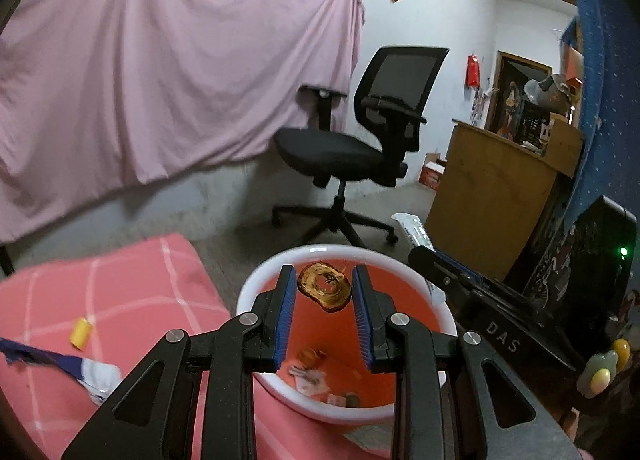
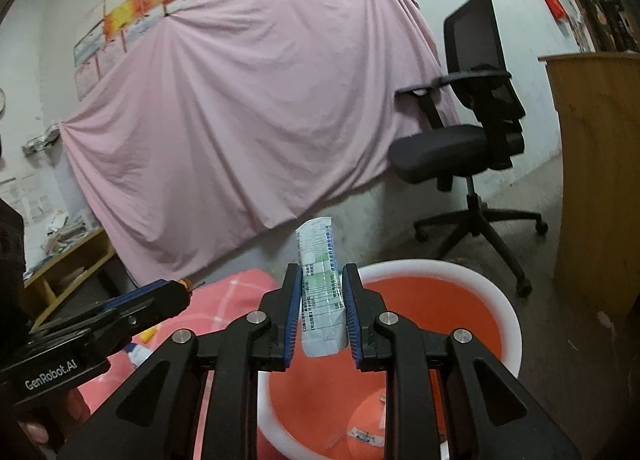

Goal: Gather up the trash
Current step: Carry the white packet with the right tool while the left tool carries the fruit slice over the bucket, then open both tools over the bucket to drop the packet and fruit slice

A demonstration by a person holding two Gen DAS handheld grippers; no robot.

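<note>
Left wrist view: the lower rim of the white-rimmed red bin [image 1: 400,302] is cut off behind the left tool [image 1: 323,294] and its black linkage. Scraps at the bin's bottom [image 1: 316,378] are small and blurred; paper bits, no more can be told. Blue-and-white wrapper [image 1: 68,366] on the pink checked bedding [image 1: 120,300] is partly hidden by the tool's body. A small yellow piece [image 1: 82,333] lies on the bedding, kind unclear.

Brown ring-shaped slice [image 1: 325,287], dark-edged, a hole in its middle, looks dried or charred. It sits between the blue pads near their tips, over the bin's opening. Its left edge meets the left pad; whether the right pad touches it cannot be told, so neither can a firm grip.

Right wrist view: the right tool [image 2: 322,296] is closed on a white packet with green and dark print [image 2: 322,292]. The packet stands upright, its top poking above the fingertips and its lower end below the pads, at the bin's near-left rim [image 2: 404,266]. The print is too small to read. The left tool's tip [image 2: 168,292] enters from the left, its load mostly hidden.
</note>
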